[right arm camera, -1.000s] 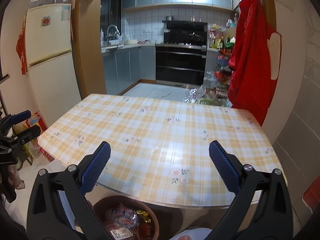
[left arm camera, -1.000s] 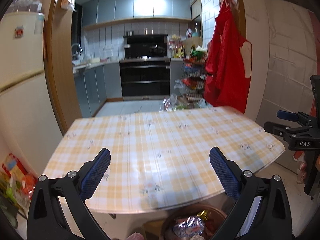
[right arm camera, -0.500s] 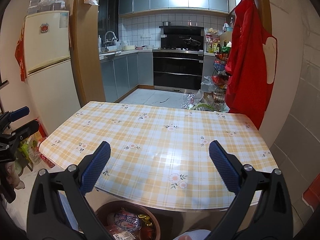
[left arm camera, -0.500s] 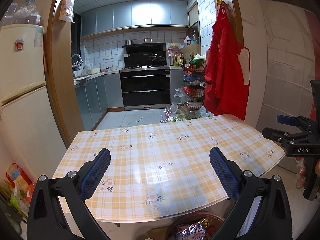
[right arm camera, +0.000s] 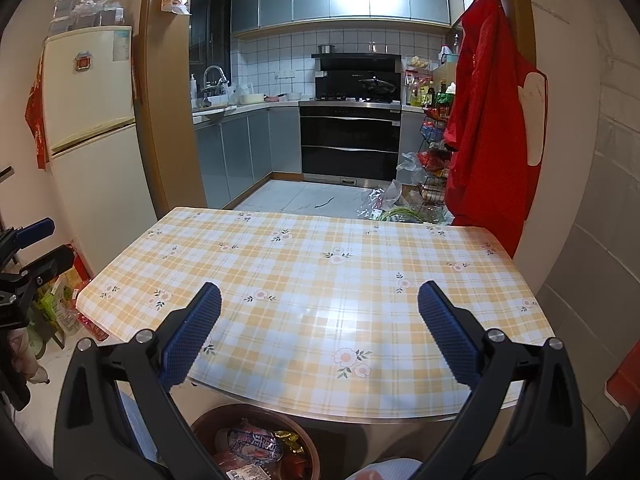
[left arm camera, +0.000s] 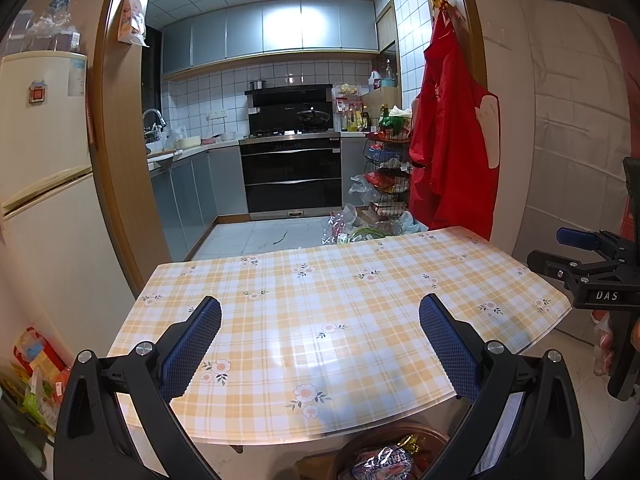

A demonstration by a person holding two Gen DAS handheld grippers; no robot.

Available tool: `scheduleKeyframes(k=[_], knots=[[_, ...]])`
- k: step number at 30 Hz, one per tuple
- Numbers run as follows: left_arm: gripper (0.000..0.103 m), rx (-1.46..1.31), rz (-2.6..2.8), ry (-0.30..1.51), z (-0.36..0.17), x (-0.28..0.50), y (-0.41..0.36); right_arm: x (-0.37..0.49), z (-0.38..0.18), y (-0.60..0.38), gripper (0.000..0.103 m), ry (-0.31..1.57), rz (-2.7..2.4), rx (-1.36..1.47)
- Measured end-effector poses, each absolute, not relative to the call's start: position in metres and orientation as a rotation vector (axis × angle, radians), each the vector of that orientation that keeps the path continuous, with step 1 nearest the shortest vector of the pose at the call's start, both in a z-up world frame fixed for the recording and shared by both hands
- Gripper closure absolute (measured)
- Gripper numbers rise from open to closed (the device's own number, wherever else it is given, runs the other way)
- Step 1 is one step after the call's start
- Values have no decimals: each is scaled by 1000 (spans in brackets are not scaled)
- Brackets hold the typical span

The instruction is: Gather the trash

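Observation:
A round brown bin (right arm camera: 208,420) sits on the floor below the table's near edge, holding several snack wrappers (right arm camera: 254,442); it also shows in the left wrist view (left arm camera: 436,436). My left gripper (left arm camera: 320,340) is open and empty, held above the near part of the table (left arm camera: 340,280). My right gripper (right arm camera: 320,340) is open and empty, also above the table (right arm camera: 320,248). Each gripper shows in the other's view: the right one at the right edge (left arm camera: 576,256), the left one at the left edge (right arm camera: 36,244). The yellow checked tabletop bears no trash.
A fridge (right arm camera: 88,128) stands at the left beside a wooden door frame (right arm camera: 160,100). Red garments (right arm camera: 488,120) hang at the right. Bags and packets lie on the floor left of the table (left arm camera: 36,380). A wire rack with groceries (left arm camera: 388,176) stands beyond the table.
Both grippers have risen and tilted up, so the table sits lower in view and more of the kitchen shows. Both jaws stay open and empty.

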State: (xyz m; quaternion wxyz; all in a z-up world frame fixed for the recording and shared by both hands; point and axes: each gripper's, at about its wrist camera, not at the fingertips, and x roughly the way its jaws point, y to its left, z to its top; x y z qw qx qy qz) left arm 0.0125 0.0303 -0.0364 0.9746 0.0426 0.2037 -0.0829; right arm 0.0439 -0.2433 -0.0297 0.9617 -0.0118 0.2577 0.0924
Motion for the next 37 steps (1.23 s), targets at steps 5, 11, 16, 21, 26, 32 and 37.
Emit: scheduleKeyframes(k=[5, 11, 16, 21, 26, 32, 37], knots=[[6, 82, -165, 412, -36, 12, 32, 43, -27, -245, 6, 515, 180, -22], [6, 80, -160, 413, -36, 12, 34, 43, -27, -246, 6, 512, 178, -20], [6, 78, -159, 413, -35, 12, 36, 42, -26, -247, 6, 508, 176, -18], [6, 76, -159, 411, -33, 12, 38, 42, -26, -247, 6, 506, 174, -18], [6, 77, -158, 410, -33, 13, 37, 42, -26, -247, 6, 507, 176, -19], [6, 72, -145, 418, -33, 15, 40, 43, -26, -246, 6, 512, 177, -17], [6, 68, -133, 427, -36, 18, 41, 44, -30, -245, 6, 520, 174, -13]])
